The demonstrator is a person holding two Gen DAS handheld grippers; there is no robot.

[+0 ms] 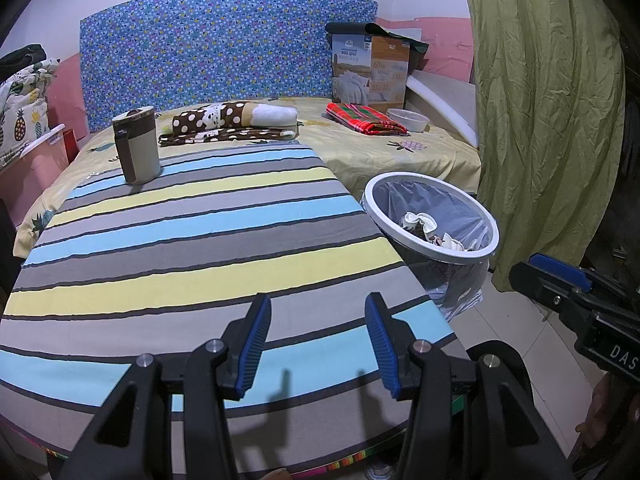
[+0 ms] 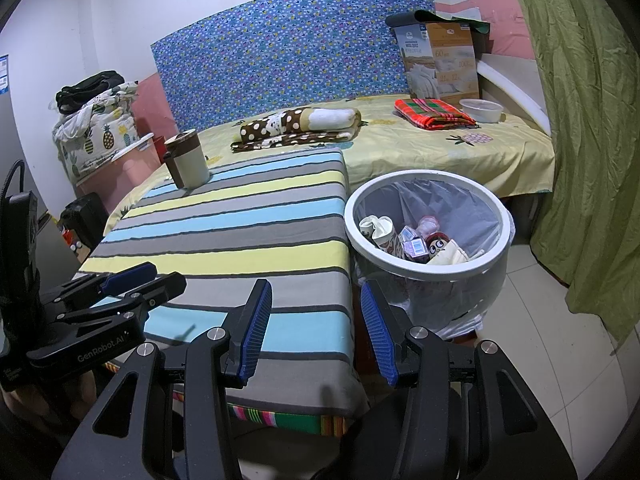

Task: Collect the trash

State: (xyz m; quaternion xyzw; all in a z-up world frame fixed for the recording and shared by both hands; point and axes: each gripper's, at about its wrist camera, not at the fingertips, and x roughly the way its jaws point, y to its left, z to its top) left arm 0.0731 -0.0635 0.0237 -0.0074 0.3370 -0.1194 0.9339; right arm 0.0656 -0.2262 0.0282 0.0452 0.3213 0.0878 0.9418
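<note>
Striped cloth tabletop point(image 1: 200, 240), round plastic-lined bin point(image 2: 428, 272)

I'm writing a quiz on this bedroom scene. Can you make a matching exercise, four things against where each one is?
Things:
1. mug
2. trash bin
3. red plaid cloth
4. crumpled cups

Places:
A. on the floor beside the striped table
B. inside the lined bin
C. standing at the far end of the striped cloth
D. folded on the yellow bedsheet near the quilt box

Pairs: 1-C, 2-A, 3-D, 4-B
</note>
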